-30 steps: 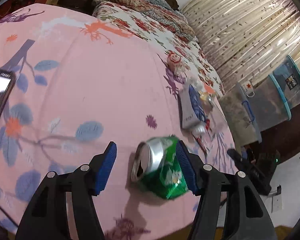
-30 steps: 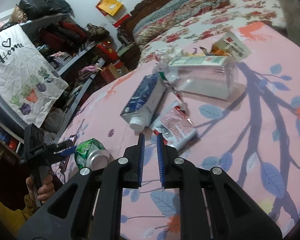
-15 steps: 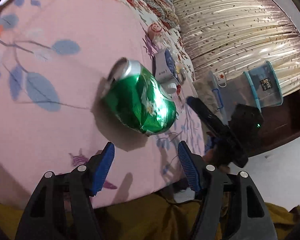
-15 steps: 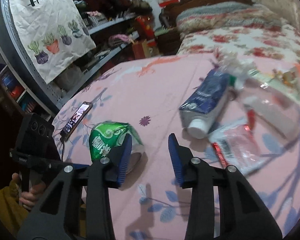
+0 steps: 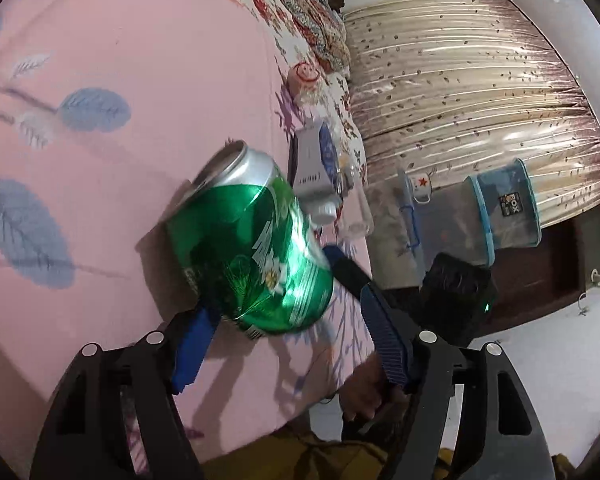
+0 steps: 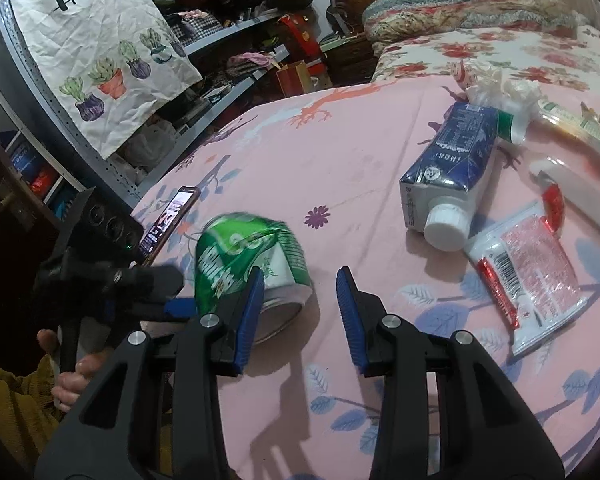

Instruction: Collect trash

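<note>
A dented green soda can point(image 5: 252, 256) lies on its side on the pink floral bedsheet point(image 5: 120, 60), open top pointing away. My left gripper point(image 5: 288, 304) has its jaws opening; the can's base sits between the fingertips with a gap at the right pad. In the right wrist view the can point(image 6: 244, 252) lies just ahead of the left finger of my right gripper point(image 6: 300, 272), which stands open with only the can's rim edging into the gap. The two grippers meet at the can from opposite sides.
A blue-and-white carton point(image 6: 448, 168), a red-and-white wrapper point(image 6: 528, 272), clear plastic packaging point(image 6: 572, 168) and crumpled plastic point(image 6: 496, 88) lie to the right. A phone point(image 6: 168, 216) rests near the bed's left edge. Shelves stand beyond; storage boxes point(image 5: 504, 204) sit by the curtain.
My right gripper swung left from the wrapper to the can and its jaws parted. My left gripper rolled and dipped; the can slid out from between its pads and now sits at their tips.
</note>
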The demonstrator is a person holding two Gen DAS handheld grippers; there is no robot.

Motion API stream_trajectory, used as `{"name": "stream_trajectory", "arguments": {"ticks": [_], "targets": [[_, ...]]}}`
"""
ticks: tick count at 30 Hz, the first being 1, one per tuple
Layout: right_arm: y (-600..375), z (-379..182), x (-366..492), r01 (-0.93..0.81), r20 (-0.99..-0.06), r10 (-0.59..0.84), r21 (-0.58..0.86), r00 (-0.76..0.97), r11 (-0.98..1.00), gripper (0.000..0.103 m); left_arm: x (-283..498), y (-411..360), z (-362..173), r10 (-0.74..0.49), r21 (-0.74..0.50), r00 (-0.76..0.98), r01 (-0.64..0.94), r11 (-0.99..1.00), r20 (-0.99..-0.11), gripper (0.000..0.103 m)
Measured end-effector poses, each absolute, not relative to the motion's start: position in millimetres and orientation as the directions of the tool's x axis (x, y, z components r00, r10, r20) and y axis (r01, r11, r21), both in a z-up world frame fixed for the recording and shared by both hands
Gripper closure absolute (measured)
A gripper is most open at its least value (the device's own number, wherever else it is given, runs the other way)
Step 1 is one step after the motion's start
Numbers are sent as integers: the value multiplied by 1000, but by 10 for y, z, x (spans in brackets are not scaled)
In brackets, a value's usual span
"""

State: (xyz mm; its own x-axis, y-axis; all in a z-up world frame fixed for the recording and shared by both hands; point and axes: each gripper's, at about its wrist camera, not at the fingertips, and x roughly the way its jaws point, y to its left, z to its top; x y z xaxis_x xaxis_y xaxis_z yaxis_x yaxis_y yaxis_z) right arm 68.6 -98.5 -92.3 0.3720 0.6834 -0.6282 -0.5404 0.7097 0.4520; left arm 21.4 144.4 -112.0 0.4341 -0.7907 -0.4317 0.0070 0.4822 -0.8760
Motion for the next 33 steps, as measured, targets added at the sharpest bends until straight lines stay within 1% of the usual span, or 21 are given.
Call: {"name": "stream_trajectory", "arguments": {"ticks": [3,4,6,7,8,9,12,13,14,16,20,22,26,29,33], "targets": [[-976,-938,655,-547,-623,693,459,364,700,63,325,1420,-1111,-784,-871,441,11,491,-437,37],[-968,-938,644,-548,-622,693,458,365,700,63,373,1403,-1111,-780,-867,442,11,499,-443,40],[-963,-937,627,-550,-621,693,456,367,700,63,424,1416,-1142,-777,-862,436,5,507,-454,57],[-984,-939,621,-546,-619,694,460,369,700,62,475,1411,-1181,-777,-861,427,-5,509,-462,78],[-1008,-938,617,-543,-616,696,465,369,699,61,497,1438,-1215,-791,-875,427,-3,484,-439,84],[-1046,-931,610,-541,-614,699,471,367,697,61,525,1461,-1239,-805,-893,428,-10,451,-411,86],[-1268,-840,566,-524,-587,691,465,421,714,61,520,1465,-1167,-790,-876,438,15,482,-428,87],[-1372,-802,550,-509,-577,684,464,447,725,61,504,1456,-1123,-795,-876,439,39,481,-418,87],[-1512,-773,541,-482,-568,669,466,479,742,56,484,1452,-1083,-804,-879,439,62,472,-401,87],[-1765,-756,542,-417,-564,635,479,527,772,51,451,1440,-989,-810,-877,447,105,468,-379,87],[-2289,-843,574,-279,-566,587,539,578,795,51,418,1358,-835,-829,-871,438,176,459,-348,87],[-2476,-918,646,-220,-593,552,539,586,813,51,427,1264,-803,-830,-858,424,196,476,-363,87],[-2659,-1036,851,-167,-629,518,530,580,831,51,453,1031,-847,-833,-835,373,216,506,-409,87],[-2626,-1098,1032,-172,-649,522,524,554,834,51,495,882,-918,-828,-824,339,207,528,-446,87],[-2339,-1100,1177,-244,-683,516,460,516,853,51,523,778,-962,-826,-815,314,209,540,-467,87]]}}
